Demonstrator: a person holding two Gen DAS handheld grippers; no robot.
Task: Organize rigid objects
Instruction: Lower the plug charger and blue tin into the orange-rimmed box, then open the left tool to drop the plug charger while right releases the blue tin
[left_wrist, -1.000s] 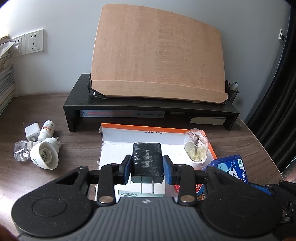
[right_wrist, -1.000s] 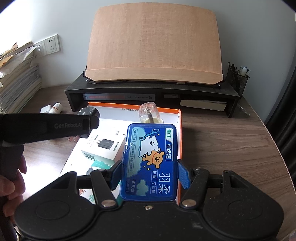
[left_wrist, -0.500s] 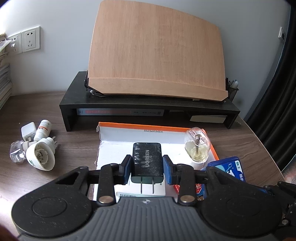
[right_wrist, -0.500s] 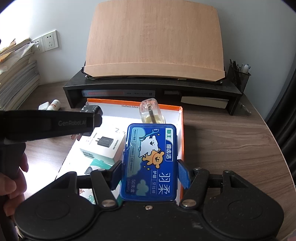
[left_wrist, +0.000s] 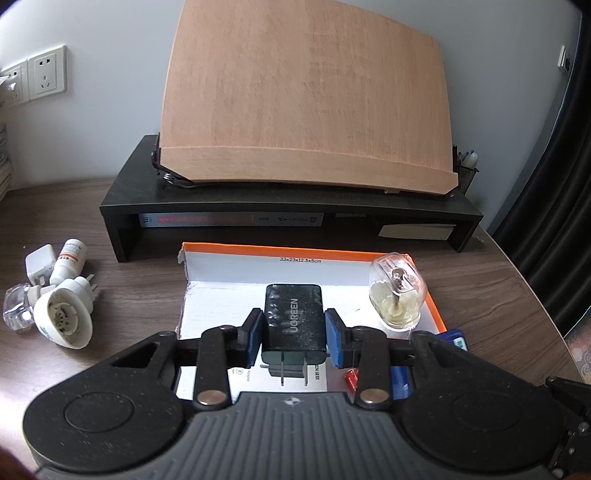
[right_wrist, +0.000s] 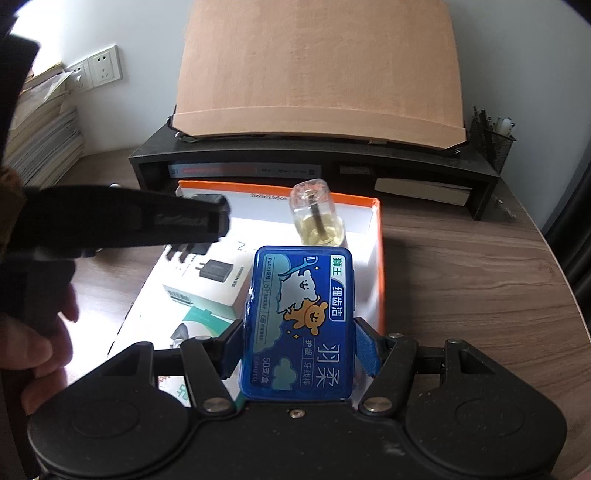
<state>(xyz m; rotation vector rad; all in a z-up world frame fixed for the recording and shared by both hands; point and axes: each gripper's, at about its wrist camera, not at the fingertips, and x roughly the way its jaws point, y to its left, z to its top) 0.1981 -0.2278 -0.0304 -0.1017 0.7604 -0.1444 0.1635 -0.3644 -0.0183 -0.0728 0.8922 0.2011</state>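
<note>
My left gripper (left_wrist: 294, 341) clamps the black charger (left_wrist: 294, 319), carried farther over the orange box (left_wrist: 432, 306). My right gripper (right_wrist: 297, 352) grips the blue case (right_wrist: 299, 321), unmoved; neither is placed yet.

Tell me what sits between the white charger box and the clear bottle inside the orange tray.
Only bare white tray floor between the charger box and the clear bottle, seen in the right wrist view.

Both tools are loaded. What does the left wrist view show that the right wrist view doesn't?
Only the left wrist view: the left tool shut on the black UGREEN charger, and loose white plugs on the desk. Only the right wrist view: the right tool shut on the blue floss box, and the white charger carton seen clearly. Both: the orange-rimmed box and clear bottle inside it.
</note>
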